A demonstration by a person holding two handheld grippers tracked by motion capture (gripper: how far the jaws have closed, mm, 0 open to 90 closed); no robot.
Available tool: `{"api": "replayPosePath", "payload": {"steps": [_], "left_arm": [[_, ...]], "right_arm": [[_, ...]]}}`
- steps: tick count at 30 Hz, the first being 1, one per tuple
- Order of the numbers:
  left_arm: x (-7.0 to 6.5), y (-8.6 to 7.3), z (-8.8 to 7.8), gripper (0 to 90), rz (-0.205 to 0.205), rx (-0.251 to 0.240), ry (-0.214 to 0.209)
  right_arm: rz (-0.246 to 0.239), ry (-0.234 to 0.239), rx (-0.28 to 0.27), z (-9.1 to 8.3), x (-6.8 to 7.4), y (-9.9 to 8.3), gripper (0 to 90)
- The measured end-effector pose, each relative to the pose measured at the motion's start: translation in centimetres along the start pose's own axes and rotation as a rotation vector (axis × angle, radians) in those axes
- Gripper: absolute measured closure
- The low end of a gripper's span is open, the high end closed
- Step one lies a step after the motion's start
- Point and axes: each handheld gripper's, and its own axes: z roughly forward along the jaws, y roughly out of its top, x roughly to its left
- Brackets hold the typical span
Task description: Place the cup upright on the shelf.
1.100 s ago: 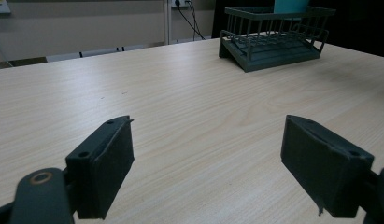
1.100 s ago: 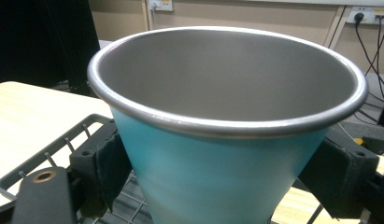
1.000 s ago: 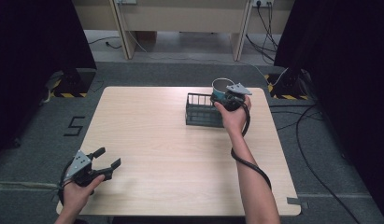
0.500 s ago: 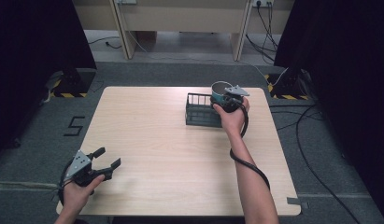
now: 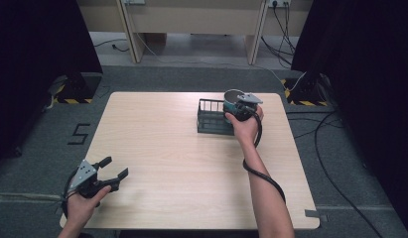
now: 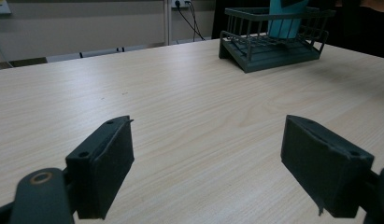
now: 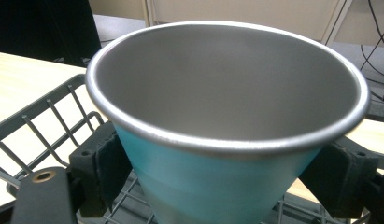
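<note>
Right gripper (image 5: 237, 106) clasps the teal cup (image 7: 217, 140) over the rack (image 5: 211, 119); left gripper (image 5: 109, 171) gapes wide near the table's (image 5: 167, 148) front-left corner.

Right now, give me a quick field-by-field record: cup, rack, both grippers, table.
cup: teal outside, metal inside, upright, empty, clamped between the jaws
rack: dark wire, far right part of the table, cup's lower part inside it
right gripper: shut on the cup, at the rack's right end
left gripper: open, holding nothing, near left corner, jaws just over the wood
table: light wood, bare between rack and left gripper
</note>
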Motion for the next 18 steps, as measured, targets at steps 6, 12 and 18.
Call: {"api": "replayPosePath", "payload": {"steps": [6,12,18], "left_arm": [[-0.01,0.0,0.01,16.4,0.001,0.001,0.0],[-0.02,0.0,0.0,16.4,0.001,0.001,0.0],[-0.02,0.0,0.01,16.4,0.001,0.001,0.0]], "right_arm": [[-0.006,0.005,0.01,-0.02,-0.02,0.0,17.4],[0.003,0.015,0.018,0.03,0.1,-0.21,15.9],[0.019,0.012,0.023,-0.24,0.26,-0.3,15.7]]}}
